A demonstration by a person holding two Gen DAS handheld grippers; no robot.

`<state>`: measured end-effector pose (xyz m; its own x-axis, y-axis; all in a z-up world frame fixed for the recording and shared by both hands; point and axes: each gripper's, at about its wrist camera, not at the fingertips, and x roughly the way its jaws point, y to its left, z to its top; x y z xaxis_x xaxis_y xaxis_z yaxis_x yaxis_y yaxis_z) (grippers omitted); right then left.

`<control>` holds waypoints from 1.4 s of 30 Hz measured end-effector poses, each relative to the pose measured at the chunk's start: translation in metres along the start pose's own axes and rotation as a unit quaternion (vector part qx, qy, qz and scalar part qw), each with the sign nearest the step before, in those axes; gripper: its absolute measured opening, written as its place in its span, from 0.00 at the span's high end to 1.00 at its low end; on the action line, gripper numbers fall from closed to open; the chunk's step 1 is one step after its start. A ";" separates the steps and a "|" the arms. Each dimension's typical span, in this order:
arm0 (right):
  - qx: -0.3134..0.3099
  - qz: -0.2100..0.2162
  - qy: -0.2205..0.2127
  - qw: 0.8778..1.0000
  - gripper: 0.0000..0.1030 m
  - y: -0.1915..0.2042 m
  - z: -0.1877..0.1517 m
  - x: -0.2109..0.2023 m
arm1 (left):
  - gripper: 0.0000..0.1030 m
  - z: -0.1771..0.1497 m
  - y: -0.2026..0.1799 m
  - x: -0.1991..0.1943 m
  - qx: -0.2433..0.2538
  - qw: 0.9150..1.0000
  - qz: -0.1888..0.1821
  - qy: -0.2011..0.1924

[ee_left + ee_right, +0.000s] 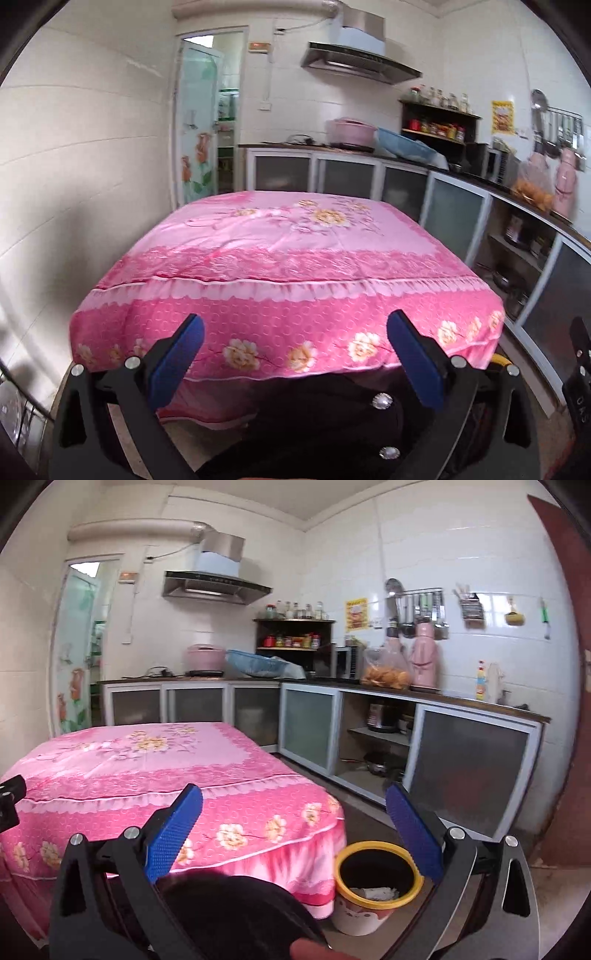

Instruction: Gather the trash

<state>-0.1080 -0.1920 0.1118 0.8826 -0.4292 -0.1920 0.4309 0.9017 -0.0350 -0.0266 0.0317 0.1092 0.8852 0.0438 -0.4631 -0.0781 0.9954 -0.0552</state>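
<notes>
Left gripper point(295, 332): fingers spread wide, gripping nothing, aimed at pink floral cloth point(288, 258) covering the counter. Right gripper point(293, 812): fingers likewise apart, holding nothing. Yellow-rimmed bin point(376, 886) on floor just beside cloth's hanging corner; white crumpled trash point(373, 892) inside.

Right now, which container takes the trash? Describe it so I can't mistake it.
Find the table under the pink floral cloth. On the floor at its near right corner, toward the cabinets, stands the small bin: a yellow rim, a dark inside with white scraps at the bottom, a pale patterned body. Nothing else on that floor is open-topped and round.
</notes>
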 end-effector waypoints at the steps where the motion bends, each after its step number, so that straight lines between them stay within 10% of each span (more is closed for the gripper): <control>1: -0.004 -0.007 -0.006 1.000 0.08 -0.001 -0.002 -0.003 | 0.07 -0.001 -0.002 -0.001 0.004 1.000 0.001 -0.001; 30: 0.009 0.024 0.010 1.000 0.08 -0.011 -0.006 0.001 | 0.07 -0.010 -0.034 -0.006 0.048 0.996 -0.074 -0.008; 42: 0.013 -0.063 -0.017 0.998 0.08 -0.037 0.014 -0.002 | 0.07 0.005 -0.054 -0.006 0.083 0.983 -0.143 -0.082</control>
<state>-0.1232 -0.2252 0.1275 0.8268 -0.5408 -0.1549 0.5430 0.8391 -0.0319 -0.0259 -0.0222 0.1192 0.9229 -0.2408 -0.3003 0.2493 0.9684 -0.0103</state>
